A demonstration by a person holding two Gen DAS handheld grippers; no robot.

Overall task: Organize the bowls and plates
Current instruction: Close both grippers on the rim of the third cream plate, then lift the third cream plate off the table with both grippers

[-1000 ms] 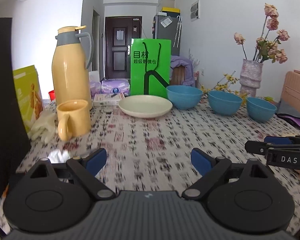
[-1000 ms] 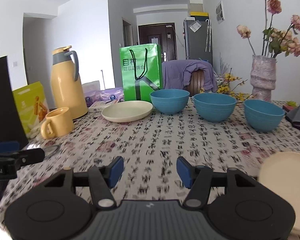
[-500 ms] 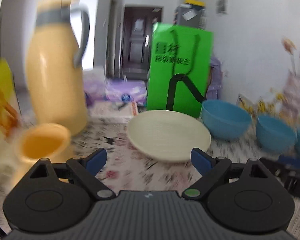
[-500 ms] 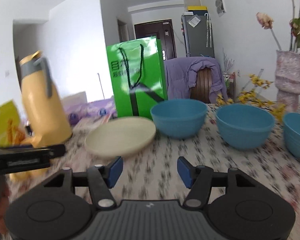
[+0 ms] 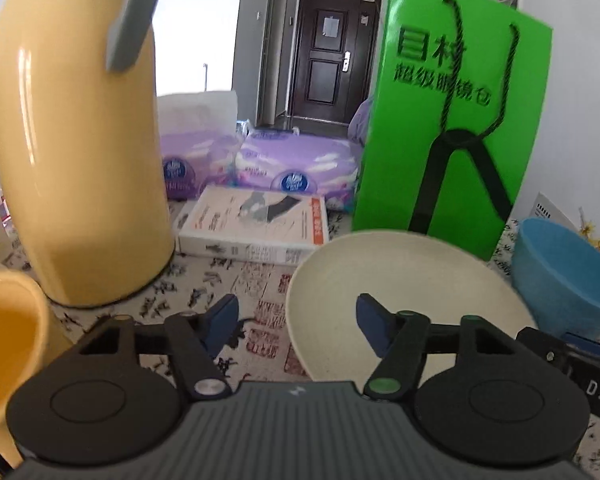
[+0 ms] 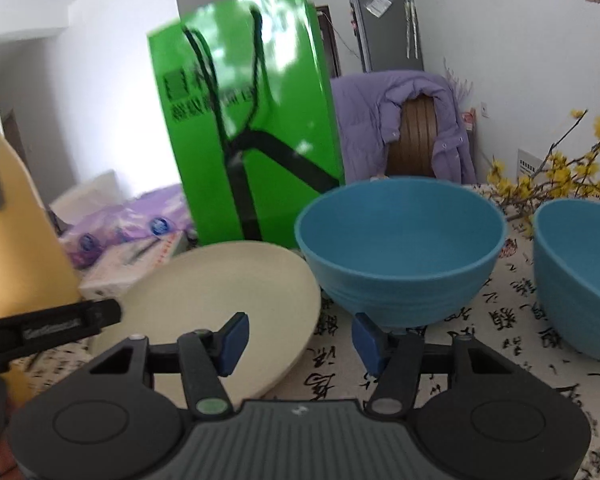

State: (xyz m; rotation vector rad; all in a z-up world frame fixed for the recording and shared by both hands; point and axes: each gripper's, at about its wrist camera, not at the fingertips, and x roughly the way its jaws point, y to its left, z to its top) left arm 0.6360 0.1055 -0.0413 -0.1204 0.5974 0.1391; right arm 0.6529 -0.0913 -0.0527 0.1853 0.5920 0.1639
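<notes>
- Plate, cream, lies on the patterned counter before the green bag.
- Left hand-held gripper spread apart, straddling the plate's near-left rim.
- Right hand-held gripper apart, empty, between plate and blue bowl.

Bright daylight fills both views. Glare streaks the yellow thermos at 9 o'clock and dapples the green paper bag, whose lettering is smeared by motion blur. Fisheye bending darkens the corners.
</notes>
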